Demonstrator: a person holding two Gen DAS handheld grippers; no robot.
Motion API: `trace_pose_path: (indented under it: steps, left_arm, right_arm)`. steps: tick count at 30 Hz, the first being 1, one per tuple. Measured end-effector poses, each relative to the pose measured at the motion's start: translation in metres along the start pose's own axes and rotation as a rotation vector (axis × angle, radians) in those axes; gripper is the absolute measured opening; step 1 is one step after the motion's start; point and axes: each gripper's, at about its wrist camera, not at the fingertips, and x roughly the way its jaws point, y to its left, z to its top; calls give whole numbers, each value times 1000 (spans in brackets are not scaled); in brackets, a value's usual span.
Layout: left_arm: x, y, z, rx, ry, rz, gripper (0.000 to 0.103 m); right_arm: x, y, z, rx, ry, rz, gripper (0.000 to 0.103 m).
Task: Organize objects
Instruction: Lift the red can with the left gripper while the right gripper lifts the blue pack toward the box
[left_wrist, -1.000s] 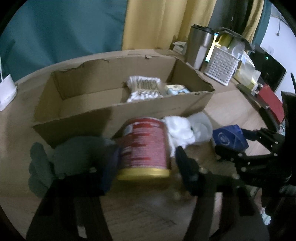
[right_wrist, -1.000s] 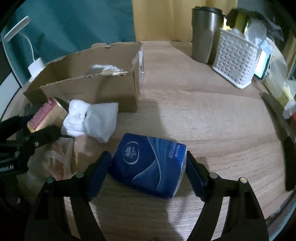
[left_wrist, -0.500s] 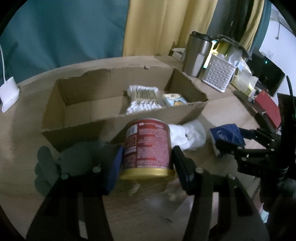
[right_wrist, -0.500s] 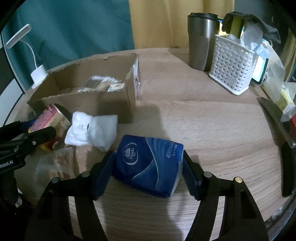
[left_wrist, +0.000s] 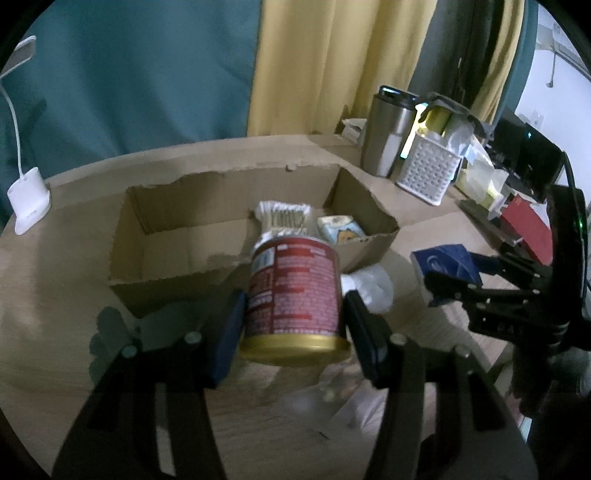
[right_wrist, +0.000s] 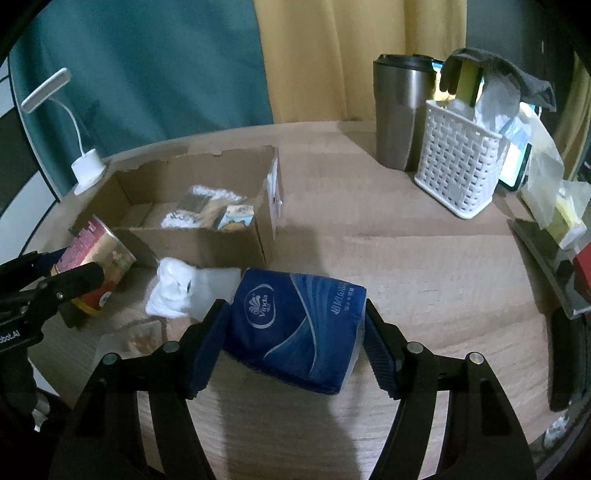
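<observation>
Left claw (left_wrist: 293, 321) clenched on the can (left_wrist: 293, 295), lifted off the bench (right_wrist: 406, 266), tilted, mid-frame just in front of the box (left_wrist: 166, 258) near wall. Right claw (right_wrist: 295, 343) grasping the tissue pack (right_wrist: 295, 325), low centre of its frame; whether the pack is clear of the bench or resting on it, can't tell.

Box sits upper-mid in the left view. Already inside, at its right end: a swab bundle (left_wrist: 282, 218) and a small packet (left_wrist: 341, 229) side by side. Left part of the box looks bare.

Left to do, judging by layout: can and pack both outside the box, neither dropped in. White cloth (right_wrist: 184, 291) lies on the bench between can and pack, just in front of the box. A clear wrapper (right_wrist: 129, 339) lies lower left in the right view, near the cloth.

Progress: roughly halfway, two items in, two in hand, two loose.

Cup (right_wrist: 400, 110) and basket (right_wrist: 458, 173) upper right, well apart from the box; probably not part of the job.
</observation>
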Motion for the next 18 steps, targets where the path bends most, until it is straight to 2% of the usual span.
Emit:
trace_pose_path:
  steps: [18]
  left_arm:
    - [-17,3,22,-14,-54,9,55]
  right_arm:
    - [-17,-2,26,-12,-67,30,72]
